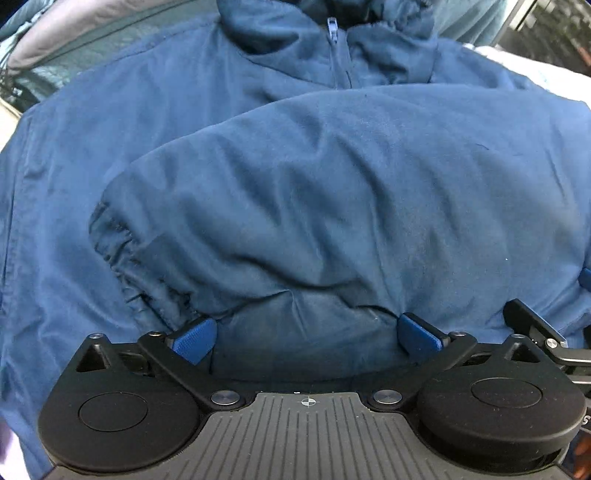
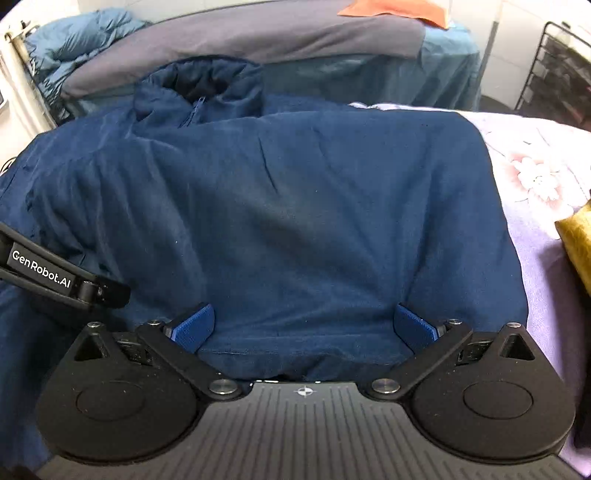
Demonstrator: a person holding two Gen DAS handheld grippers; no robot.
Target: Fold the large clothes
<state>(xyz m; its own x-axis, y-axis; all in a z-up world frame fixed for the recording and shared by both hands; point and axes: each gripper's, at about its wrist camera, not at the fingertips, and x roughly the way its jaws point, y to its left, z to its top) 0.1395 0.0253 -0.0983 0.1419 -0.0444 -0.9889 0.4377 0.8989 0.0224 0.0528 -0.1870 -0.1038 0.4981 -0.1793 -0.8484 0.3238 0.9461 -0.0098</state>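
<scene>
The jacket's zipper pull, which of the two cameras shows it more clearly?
The left wrist view. There the zipper pull sits near the top centre, lit and close, with the zipper line running down from it on the jacket. In the right wrist view the zipper pull is smaller, farther off and darker inside the collar.

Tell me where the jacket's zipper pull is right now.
The zipper pull sits top centre in the left wrist view, at the collar of the navy jacket, above the folded-over sleeve.

Dim even light, soft blur, fisheye-bent edges
</scene>
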